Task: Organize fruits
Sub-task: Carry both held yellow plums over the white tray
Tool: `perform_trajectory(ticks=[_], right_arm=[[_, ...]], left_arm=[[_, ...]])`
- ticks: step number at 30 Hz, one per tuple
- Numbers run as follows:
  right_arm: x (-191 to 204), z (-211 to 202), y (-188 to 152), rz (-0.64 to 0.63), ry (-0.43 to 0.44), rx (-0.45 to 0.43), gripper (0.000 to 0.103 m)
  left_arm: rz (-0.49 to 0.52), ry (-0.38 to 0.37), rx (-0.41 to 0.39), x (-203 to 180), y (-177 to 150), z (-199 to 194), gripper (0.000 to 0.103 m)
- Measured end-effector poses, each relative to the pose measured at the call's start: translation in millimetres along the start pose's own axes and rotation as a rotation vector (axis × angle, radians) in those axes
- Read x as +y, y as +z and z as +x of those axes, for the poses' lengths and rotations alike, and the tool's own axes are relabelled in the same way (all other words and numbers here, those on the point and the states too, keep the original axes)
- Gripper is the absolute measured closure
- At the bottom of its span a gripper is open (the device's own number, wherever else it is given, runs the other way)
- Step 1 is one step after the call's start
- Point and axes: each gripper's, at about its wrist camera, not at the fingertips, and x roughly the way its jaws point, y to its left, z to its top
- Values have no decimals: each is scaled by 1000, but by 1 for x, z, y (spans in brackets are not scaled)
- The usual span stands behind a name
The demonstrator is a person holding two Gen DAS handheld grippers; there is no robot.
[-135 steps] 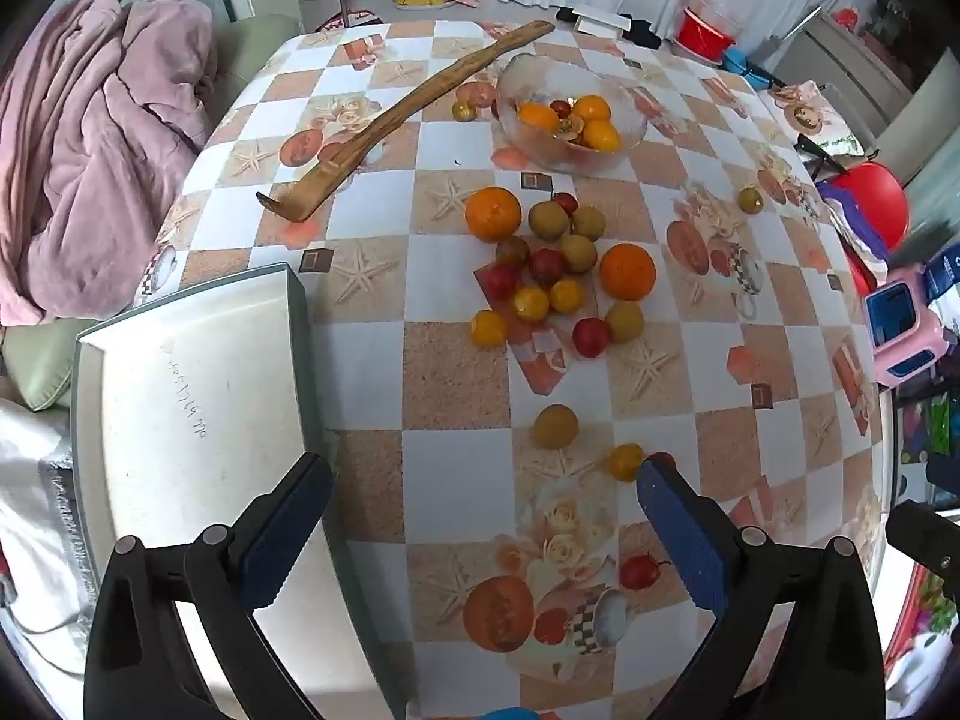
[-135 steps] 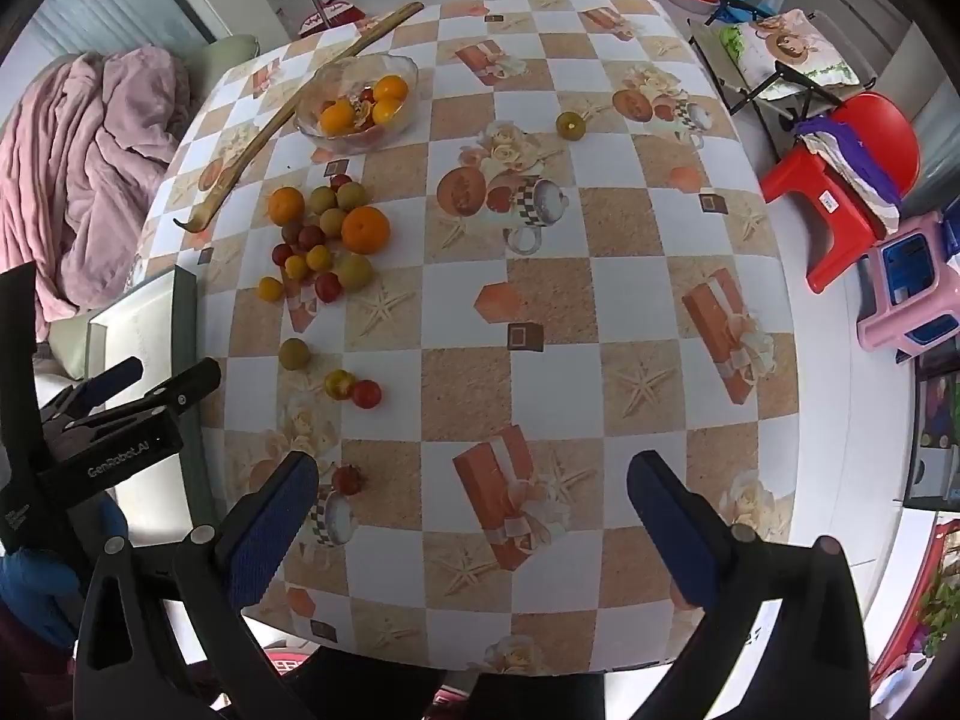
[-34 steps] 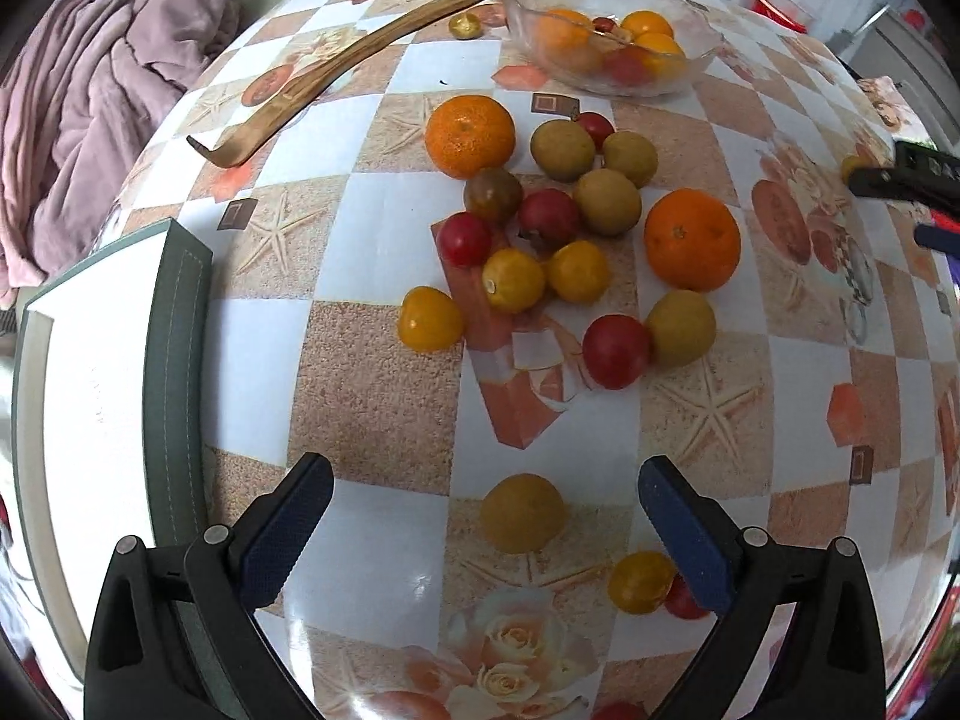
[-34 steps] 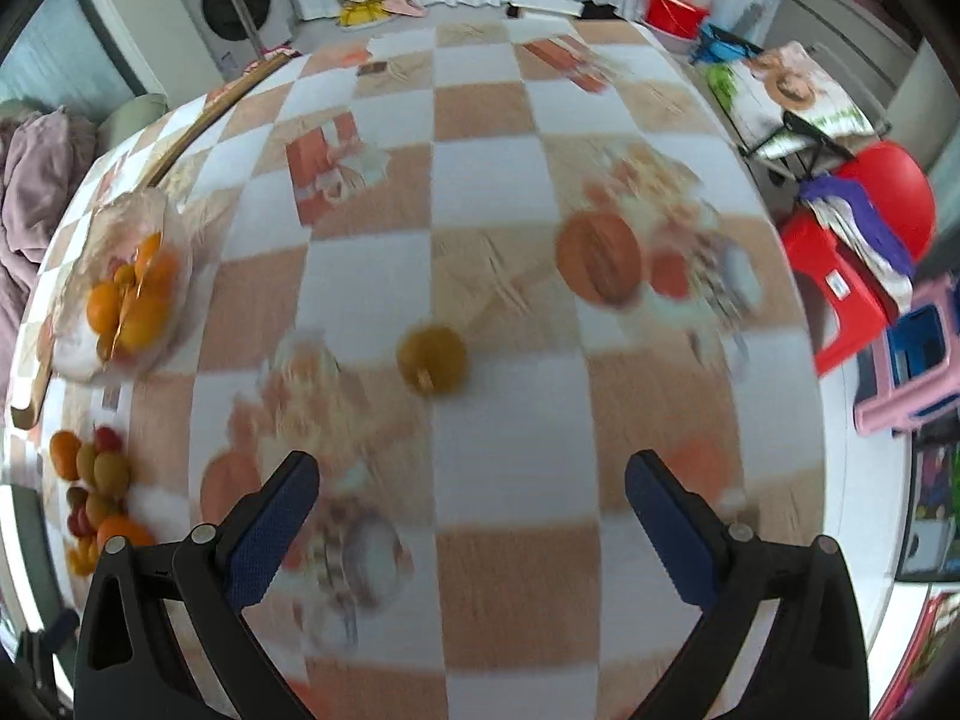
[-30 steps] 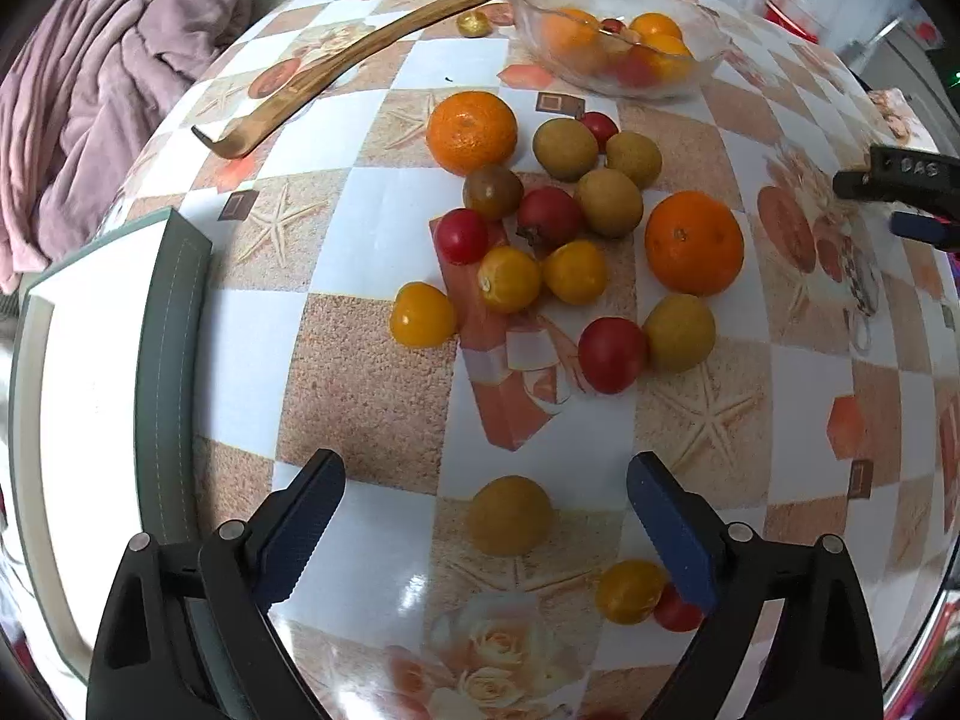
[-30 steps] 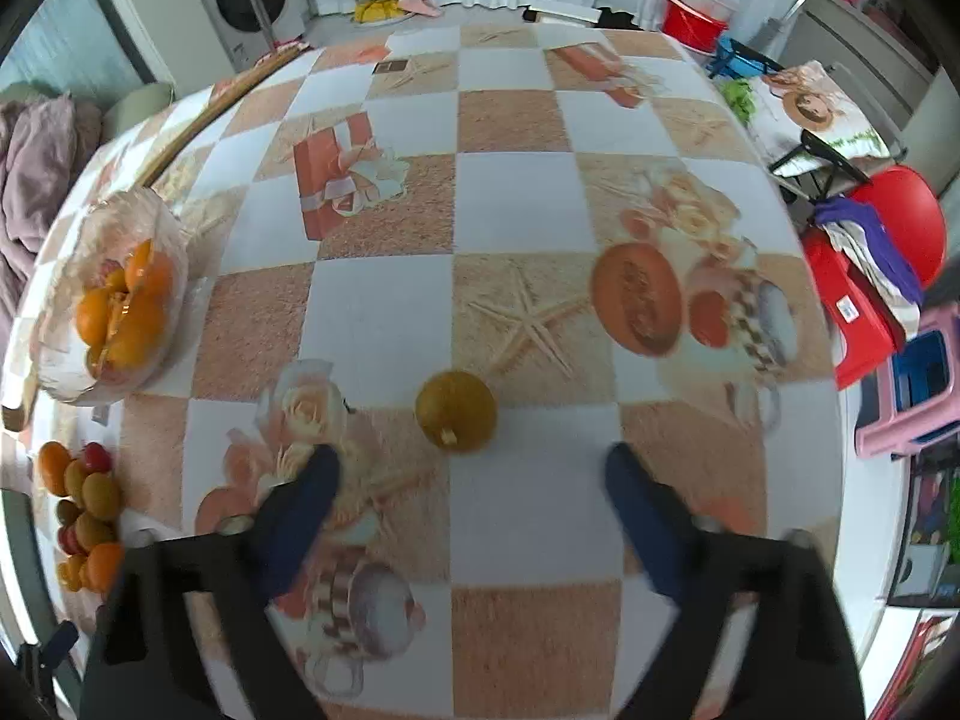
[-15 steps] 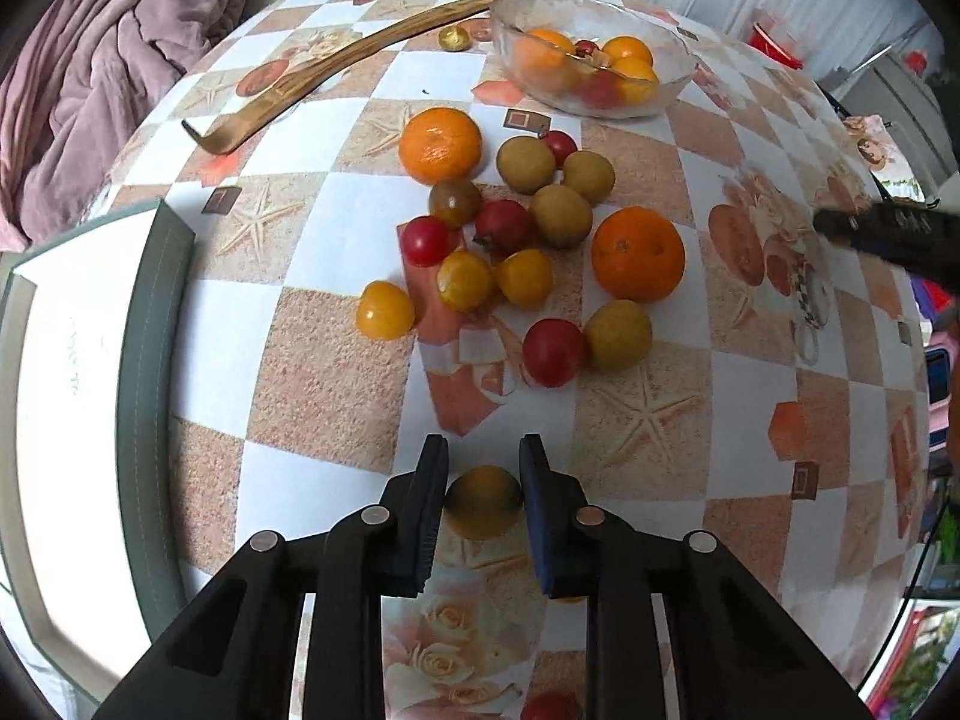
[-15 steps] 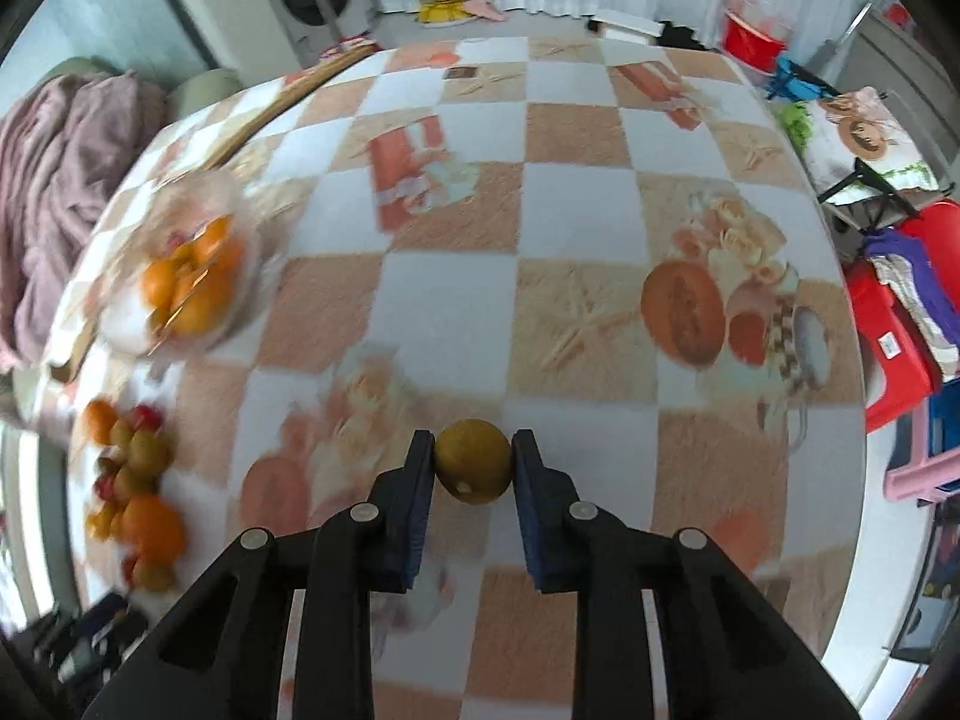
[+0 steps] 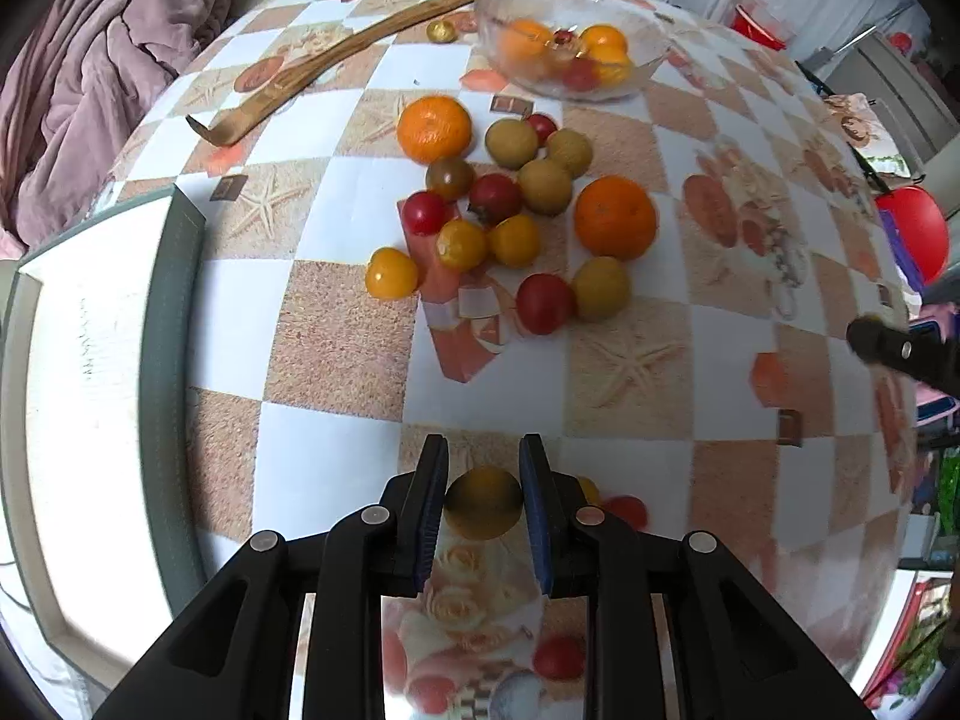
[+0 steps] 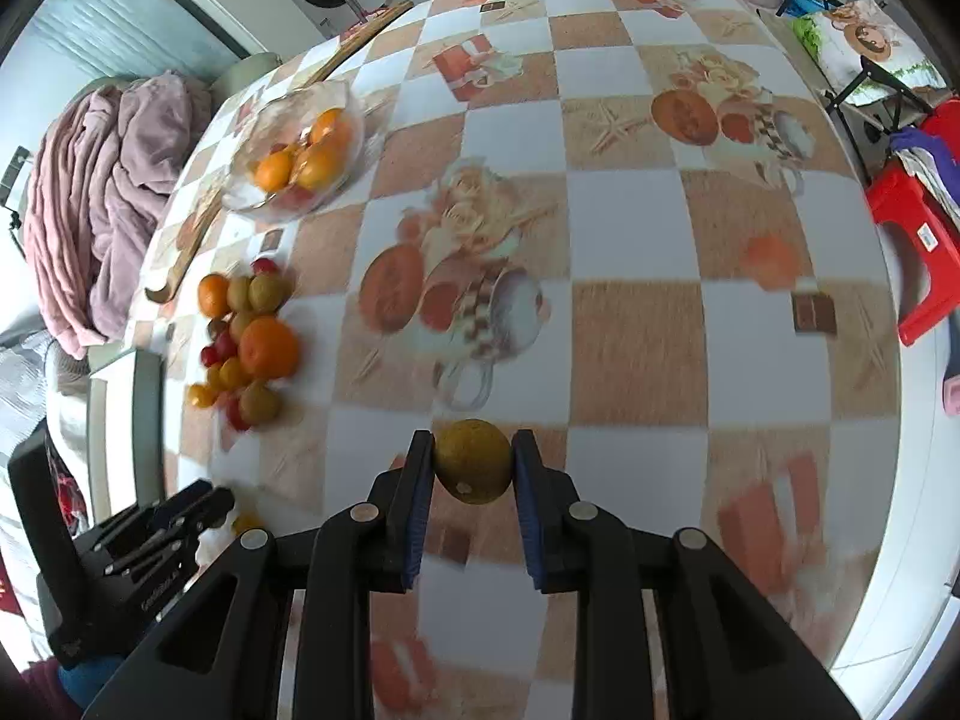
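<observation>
While both your grippers point steeply down at the table (image 9: 336, 330), each has a fruit clamped. Left gripper (image 9: 483, 501): jaws drawn in to fruit width, blue pads pressed on either side of a dull yellow-brown round fruit (image 9: 483, 503). Just beyond its right finger, a small yellow fruit (image 9: 589, 489) and a red one (image 9: 625, 510) sit on the cloth, partly hidden.

Right gripper (image 10: 473, 461): jaws likewise narrowed, pads tight against a brownish-green round fruit (image 10: 473, 461) whose stem scar faces the camera. Cloth below it blurred.

Loose pile (image 9: 510, 210) lies mid-table ahead of your left gripper: two oranges, one (image 9: 434, 128) at the far left of the pile, the other (image 9: 614, 216) at its right; red, yellow and brownish small fruits crowd between and around them, many touching.

Glass bowl (image 9: 570, 39) stands beyond the pile, holding oranges and at least one red fruit. One small yellow fruit (image 9: 441, 31) lies just left of the bowl, beside a long curved wooden stick (image 9: 336, 54).

A grey-rimmed white tray (image 9: 162, 312) overlaps the table's left edge. Pink blanket (image 9: 90, 78) heaped beyond it. Red stool (image 10: 912, 222) off the right side.
</observation>
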Motion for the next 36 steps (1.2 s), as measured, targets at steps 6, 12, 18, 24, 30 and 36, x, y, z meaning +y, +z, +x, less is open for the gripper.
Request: perform_trajectory(ticks=[6, 12, 18, 24, 30, 36], right_arm=[[18, -20, -21, -11, 25, 23, 74], [58, -31, -40, -42, 53, 32, 74], [121, -27, -54, -65, 87, 30, 74], [200, -1, -60, -64, 112, 56, 74], [283, 55, -46, -80, 170, 114, 74], [338, 124, -22, -87, 199, 183, 75]], left_arm=[[-20, -20, -25, 10, -2, -36, 77], [-31, -3, -52, 47, -10, -72, 77], [-30, 18, -65, 108, -20, -90, 77], [-24, 31, -42, 182, -18, -85, 77], [-9, 51, -18, 237, -11, -63, 77], [21, 60, 15, 264, -4, -36, 77]])
